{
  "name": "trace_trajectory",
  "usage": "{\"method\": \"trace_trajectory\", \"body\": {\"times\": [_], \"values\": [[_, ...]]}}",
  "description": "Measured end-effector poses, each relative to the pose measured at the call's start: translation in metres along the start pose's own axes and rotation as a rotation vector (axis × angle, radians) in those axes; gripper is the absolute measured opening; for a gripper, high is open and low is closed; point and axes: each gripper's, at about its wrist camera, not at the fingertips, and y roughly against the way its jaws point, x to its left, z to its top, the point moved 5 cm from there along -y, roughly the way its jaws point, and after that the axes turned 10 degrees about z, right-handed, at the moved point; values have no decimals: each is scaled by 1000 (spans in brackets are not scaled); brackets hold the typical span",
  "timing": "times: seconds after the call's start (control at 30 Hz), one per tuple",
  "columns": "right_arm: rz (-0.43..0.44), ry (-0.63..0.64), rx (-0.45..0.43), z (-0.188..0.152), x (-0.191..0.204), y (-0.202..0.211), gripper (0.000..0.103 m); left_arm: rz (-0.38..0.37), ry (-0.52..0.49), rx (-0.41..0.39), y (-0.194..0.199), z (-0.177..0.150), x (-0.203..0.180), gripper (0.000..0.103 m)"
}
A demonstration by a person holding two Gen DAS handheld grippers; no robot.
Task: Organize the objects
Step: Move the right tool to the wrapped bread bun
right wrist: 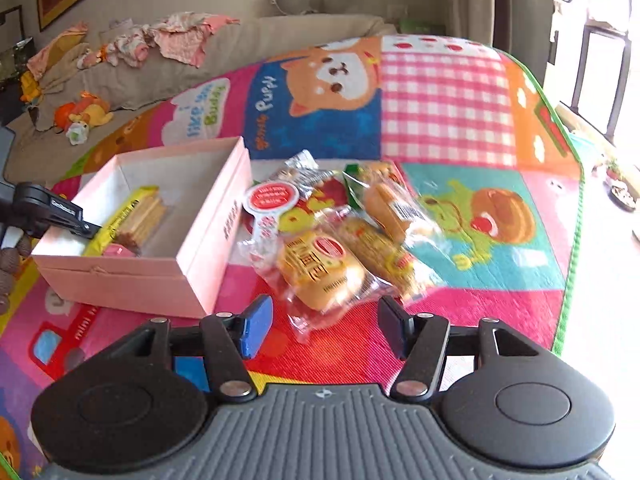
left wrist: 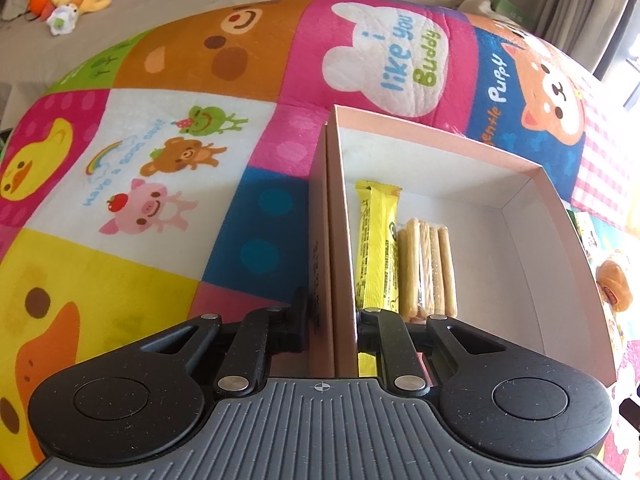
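My left gripper (left wrist: pixel 330 320) pinches the box (left wrist: pixel 340 240) wall, steadying it on the play mat (left wrist: pixel 120 264). My right gripper (right wrist: pixel 320 326), jaws apart and empty, hovers over the bun packet (right wrist: pixel 324 276) lying beside the box.

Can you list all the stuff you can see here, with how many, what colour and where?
box: one, pink outside, white inside, open, on the mat
yellow packet: one, yellow, inside the box by its wall
biscuit stick pack: one, tan, clear wrap, in the box beside the yellow packet
wrapped buns: at least three, golden, clear wrappers, piled on the mat right of the box
play mat: one, many colours, cartoon animals, under everything
plush toys: a small heap, orange and yellow, on the beige sofa behind
left gripper: black, shut on the box wall
right gripper: black, open, above the nearest bun
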Motion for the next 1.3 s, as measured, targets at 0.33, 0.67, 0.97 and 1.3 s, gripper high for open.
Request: {"method": "trace_trajectory", "body": {"times": [0.33,0.67,0.97,1.3], "values": [[-52,15,-11,-22,-20,-2,70,21,-29,-12,1,-3,-6,17],[-7,50,-17,23,-7,-44,74,17,-26,-12,1,-4,-6,17],[23,5,-40,59,-2,-79,73,17,-18,-9,1,-4,-7,17],[-30,44,27,56,-4,-92,65,11,-14,-8,2,-4,-5,17]]}}
